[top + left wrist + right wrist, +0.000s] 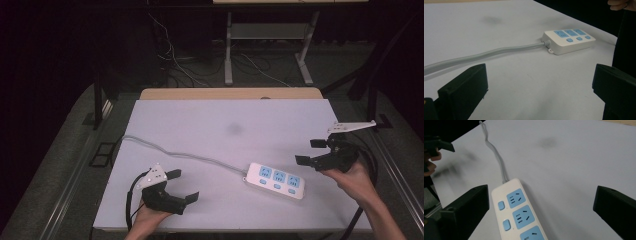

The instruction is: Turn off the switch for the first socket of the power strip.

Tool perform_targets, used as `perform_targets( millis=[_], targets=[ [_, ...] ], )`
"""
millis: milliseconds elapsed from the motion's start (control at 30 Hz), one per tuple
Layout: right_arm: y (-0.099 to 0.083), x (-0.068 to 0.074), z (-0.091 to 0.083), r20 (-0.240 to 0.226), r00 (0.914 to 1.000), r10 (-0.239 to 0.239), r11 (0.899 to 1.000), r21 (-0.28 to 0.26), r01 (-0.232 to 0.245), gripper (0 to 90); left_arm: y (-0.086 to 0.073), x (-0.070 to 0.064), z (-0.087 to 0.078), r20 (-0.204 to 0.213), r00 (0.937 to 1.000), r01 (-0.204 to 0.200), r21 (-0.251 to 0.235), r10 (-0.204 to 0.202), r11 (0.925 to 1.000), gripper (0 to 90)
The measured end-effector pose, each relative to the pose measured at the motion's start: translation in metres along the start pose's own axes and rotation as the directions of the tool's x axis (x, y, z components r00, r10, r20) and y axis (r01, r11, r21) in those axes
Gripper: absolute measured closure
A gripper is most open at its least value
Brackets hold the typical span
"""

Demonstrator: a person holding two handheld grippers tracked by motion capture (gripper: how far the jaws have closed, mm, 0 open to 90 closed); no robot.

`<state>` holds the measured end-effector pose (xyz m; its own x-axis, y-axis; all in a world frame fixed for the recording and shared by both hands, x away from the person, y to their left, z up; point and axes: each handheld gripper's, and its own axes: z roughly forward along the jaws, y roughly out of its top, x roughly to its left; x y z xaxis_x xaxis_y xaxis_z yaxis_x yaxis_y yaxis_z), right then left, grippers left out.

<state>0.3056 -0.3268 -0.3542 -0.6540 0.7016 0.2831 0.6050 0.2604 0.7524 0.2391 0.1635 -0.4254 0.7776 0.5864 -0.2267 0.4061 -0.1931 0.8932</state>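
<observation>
So both grippers spread wide, empty: left gripper point(183, 185) just left of power strip point(275, 180), right gripper point(311, 151) just right, w/ neither touching it

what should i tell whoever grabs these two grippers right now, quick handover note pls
Left gripper: open, holding nothing, near the table's front left.
Right gripper: open, holding nothing, just right of the power strip.
Power strip: lies flat on the white table, front right of centre; its grey cord trails off the left edge.
Done: nothing gripped yet.
Left: probably close in on the strip; the right gripper is nearer.
</observation>
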Motion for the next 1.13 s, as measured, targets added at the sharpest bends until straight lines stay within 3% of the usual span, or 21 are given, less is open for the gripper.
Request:
perform_targets(
  millis=[233,567,833,1133],
  targets=[
    [-0.017,0.001,-0.002,-0.011,0.9997,0.024,0.999,-0.022,-0.024,0.1,0.000,0.000,0.000,0.001,1.0000,-0.001,0.000,0.001,1.0000,0.0],
    [-0.035,0.010,0.004,-0.018,0.9997,0.018,0.999,-0.040,-0.018,0.2,0.000,0.000,-0.001,-0.002,1.0000,0.000,-0.002,0.000,1.0000,0.0],
    [-0.056,0.018,0.012,-0.002,1.0000,-0.005,0.998,-0.069,0.005,0.2,0.000,0.000,-0.001,0.000,1.0000,-0.002,-0.001,0.002,1.0000,0.0],
    [-0.079,0.022,0.022,-0.006,0.9998,0.020,0.997,-0.079,-0.020,0.2,0.000,0.000,-0.001,-0.002,1.0000,-0.003,0.001,0.003,1.0000,0.0]
  ],
)
